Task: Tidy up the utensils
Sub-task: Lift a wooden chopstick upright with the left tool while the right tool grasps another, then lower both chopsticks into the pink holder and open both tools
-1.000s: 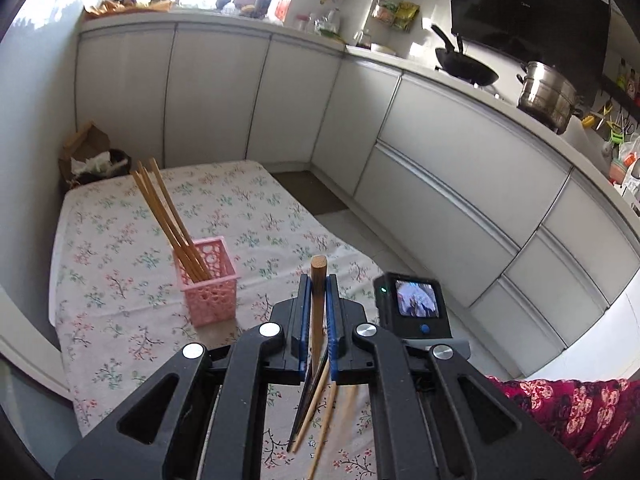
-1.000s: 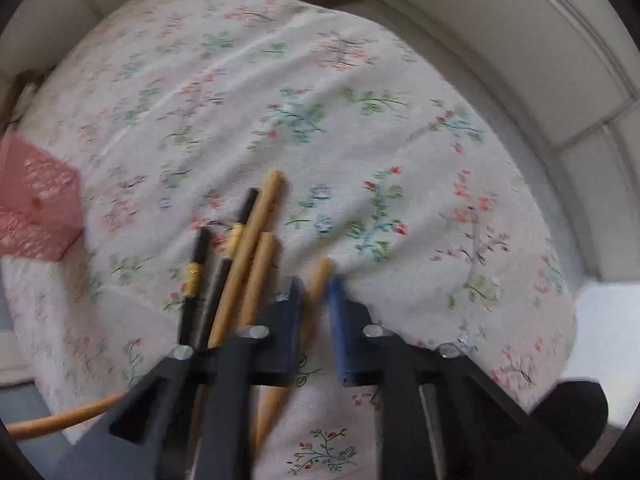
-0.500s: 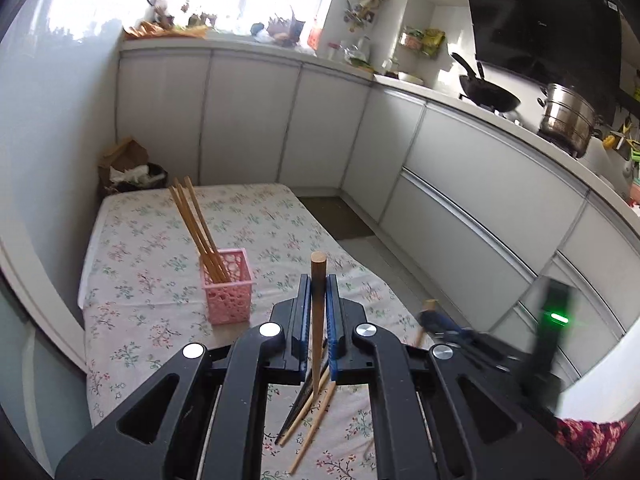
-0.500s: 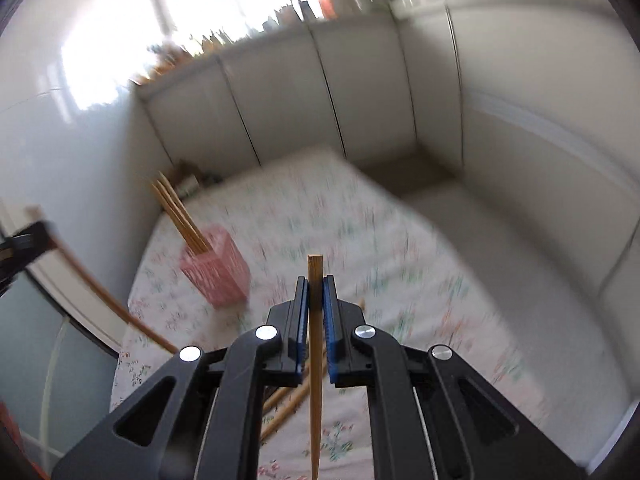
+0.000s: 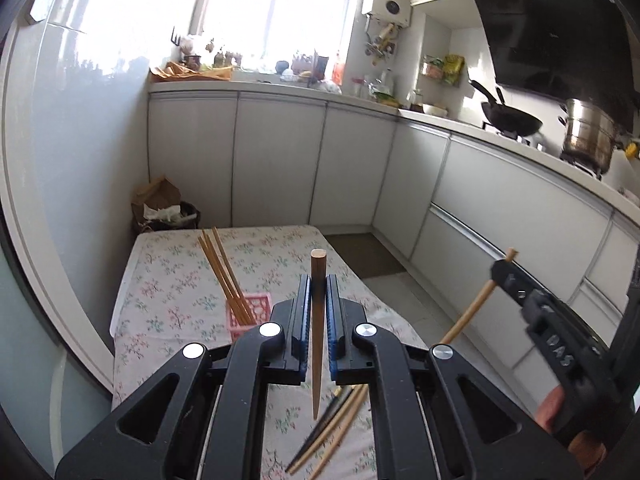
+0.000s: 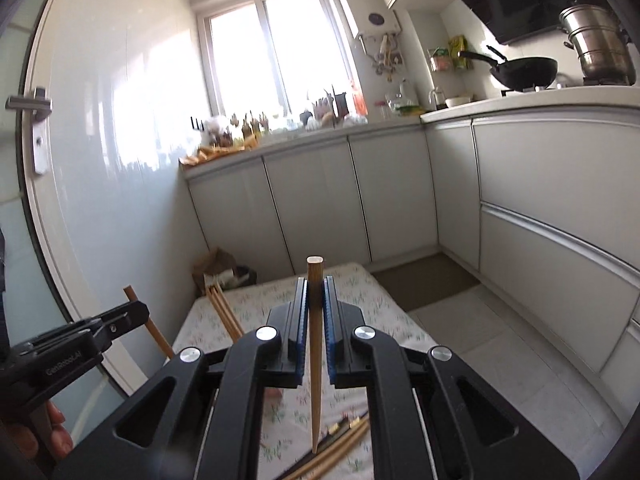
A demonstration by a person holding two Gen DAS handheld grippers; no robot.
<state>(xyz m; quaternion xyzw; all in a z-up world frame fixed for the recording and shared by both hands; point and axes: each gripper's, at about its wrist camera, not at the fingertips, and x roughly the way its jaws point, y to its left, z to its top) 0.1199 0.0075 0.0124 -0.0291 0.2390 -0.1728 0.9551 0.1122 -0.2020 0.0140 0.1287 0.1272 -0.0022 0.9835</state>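
Left gripper (image 5: 318,312) clamping brown chopstick (image 5: 317,344); right gripper (image 6: 316,312) clamping tan chopstick (image 6: 315,356). Several chopsticks standing in pink basket (image 5: 250,316), mid-table; loose chopsticks (image 5: 332,428) lying near table's (image 5: 168,280) near edge, awaiting sorting.

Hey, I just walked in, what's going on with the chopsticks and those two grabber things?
A person is sorting chopsticks with a handheld gripper in each hand. The left gripper is shut on a brown chopstick, held upright above the table. The right gripper is shut on a lighter wooden chopstick the same way. A pink basket on the floral cloth already holds several chopsticks, and a few loose chopsticks lie on the table below the grippers.
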